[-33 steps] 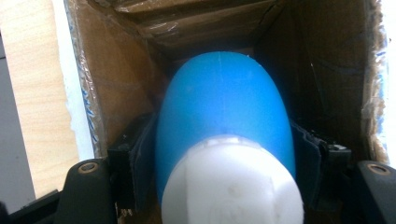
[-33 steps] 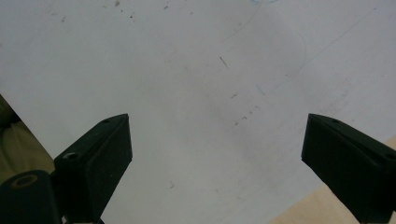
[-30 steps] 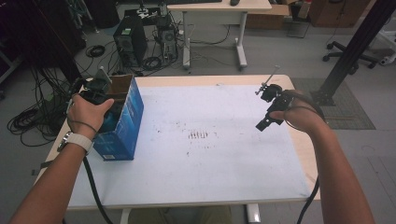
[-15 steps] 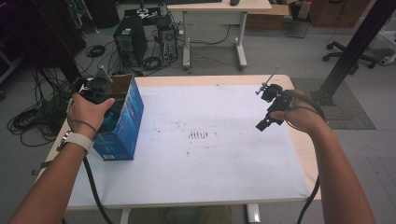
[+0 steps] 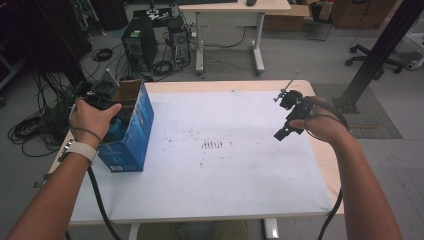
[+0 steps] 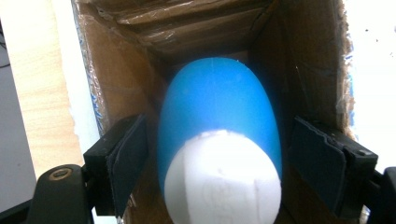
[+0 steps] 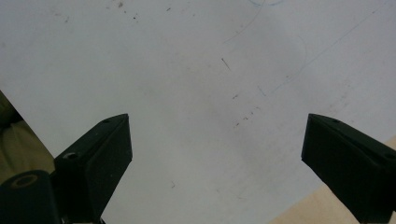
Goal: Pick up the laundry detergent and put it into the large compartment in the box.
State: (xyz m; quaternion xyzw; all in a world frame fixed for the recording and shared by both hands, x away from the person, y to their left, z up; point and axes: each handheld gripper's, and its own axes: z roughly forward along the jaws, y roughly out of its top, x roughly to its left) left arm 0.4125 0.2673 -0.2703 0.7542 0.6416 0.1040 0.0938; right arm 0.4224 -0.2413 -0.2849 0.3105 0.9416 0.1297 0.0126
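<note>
The left gripper [image 5: 107, 107] sits at the mouth of the box [image 5: 131, 135], at about 9 o'clock on the table [image 5: 225, 190] in the high view. The box is an upright carton: glossy blue printed skin outside, raw brown corrugated board inside, with its top flaps open and torn, frayed edges along the rim.

In the left gripper view the jaws point into the carton. Between them stands the bottle [image 6: 219, 135], smooth and rounded like an egg: a matt blue plastic body with a white domed end nearest the camera, faintly marked with a seam. The jaws have just been opening. The left pad [image 6: 127, 158], black and rubbery with a layered edge, sits just beside the bottle's flank; the right pad [image 6: 322, 163] stands apart from it with a dark gap. The grip is released; the bottle rests inside the box, unclamped.

The right gripper [image 5: 287, 125] hangs at about 3 o'clock over the table, well apart from the box. In the right gripper view its two black, blocky jaws stand wide with nothing between them, looking onto the tabletop.

The tabletop is a flat white sheet, scuffed, with small dark specks and faint pen arcs, a cluster of short dark strokes near the centre. A pale wood border shows at the far and right edges.
</note>
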